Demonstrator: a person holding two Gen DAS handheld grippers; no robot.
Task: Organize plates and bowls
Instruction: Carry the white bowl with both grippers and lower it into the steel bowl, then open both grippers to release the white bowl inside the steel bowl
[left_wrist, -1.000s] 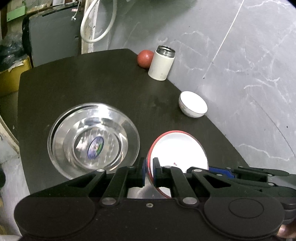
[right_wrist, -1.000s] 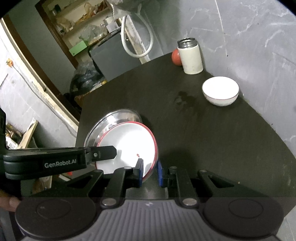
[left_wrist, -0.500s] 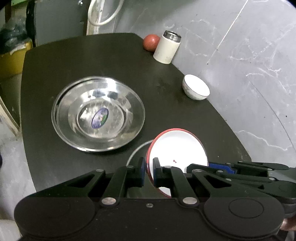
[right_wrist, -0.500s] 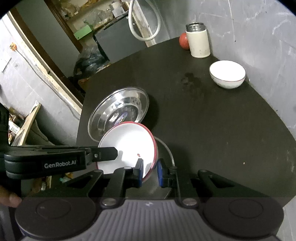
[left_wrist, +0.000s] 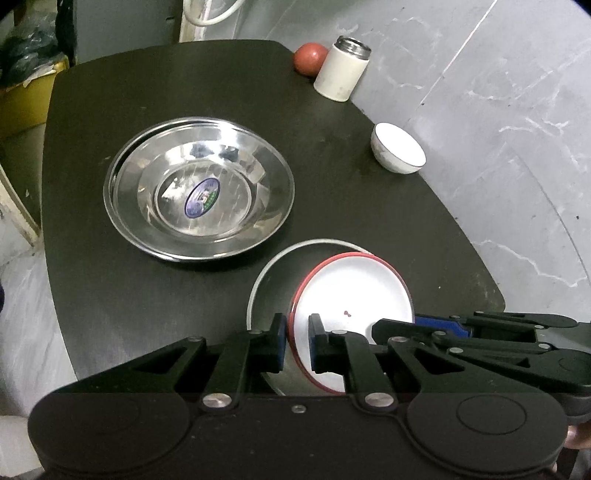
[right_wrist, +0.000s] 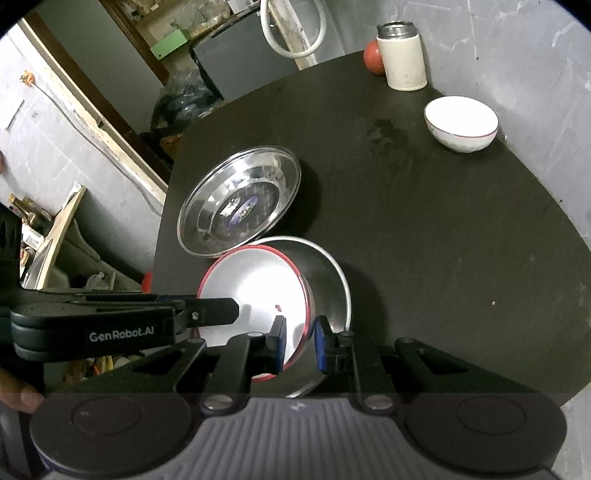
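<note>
Your left tongs (left_wrist: 297, 341) are clenched on the rim of the red-rimmed white plate (left_wrist: 354, 291), one pad on each face of the near-left edge. Your right tongs (right_wrist: 299, 341) straddle the opposite edge of the same plate (right_wrist: 255, 291); the left pad looks pressed to the plate's white face, but a gap shows at the right pad, so I cannot tell whether they grip it. The plate sits tilted over a metal dish (right_wrist: 328, 280) with a pale rim that lies at the near edge of the dark bench (left_wrist: 147, 103); whether the plate touches the dish is hidden.

Just beyond it, to the left, a wide steel plate (left_wrist: 199, 192) with an oval sticker at its centre lies flat on the bench. At the far right a small white bowl (left_wrist: 398, 153) stands upright near the edge. Farther back stand a cream flask (left_wrist: 341, 70) and, beside it, a red ball (left_wrist: 309, 63).
</note>
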